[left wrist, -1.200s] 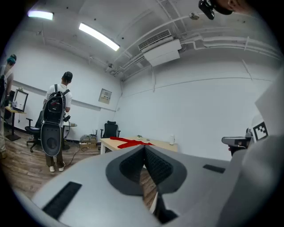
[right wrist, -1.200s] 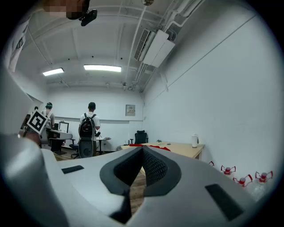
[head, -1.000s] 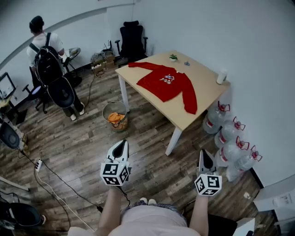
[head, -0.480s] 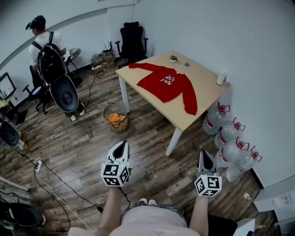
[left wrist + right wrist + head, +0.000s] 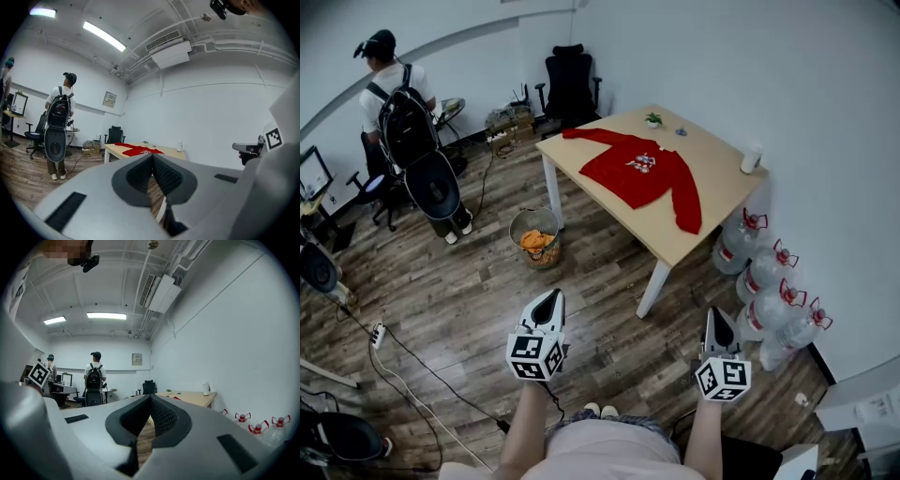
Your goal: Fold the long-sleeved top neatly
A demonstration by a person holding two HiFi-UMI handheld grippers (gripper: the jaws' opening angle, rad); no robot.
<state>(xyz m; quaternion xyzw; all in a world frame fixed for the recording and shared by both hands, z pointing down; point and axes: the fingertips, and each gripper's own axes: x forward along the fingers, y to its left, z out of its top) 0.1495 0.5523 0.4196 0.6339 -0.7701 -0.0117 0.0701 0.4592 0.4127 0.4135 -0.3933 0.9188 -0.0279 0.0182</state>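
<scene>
A red long-sleeved top (image 5: 642,172) lies spread flat on the light wooden table (image 5: 712,202), one sleeve reaching toward the far left corner, the other toward the near edge. It shows small and far off in the left gripper view as the red top (image 5: 138,150). My left gripper (image 5: 548,296) and right gripper (image 5: 716,315) hang over the wooden floor, well short of the table. Both are shut with nothing between the jaws, as the left gripper (image 5: 152,157) and right gripper (image 5: 150,398) views show.
A wire waste bin (image 5: 534,236) stands by the table's left leg. Several water bottles (image 5: 773,291) line the right wall. A white cup (image 5: 751,156) and a small plant (image 5: 652,118) sit on the table. A person with a backpack (image 5: 405,122) stands far left. Cables (image 5: 412,361) cross the floor.
The person with the backpack has shifted slightly at the far left. Both grippers have stayed still and shut.
</scene>
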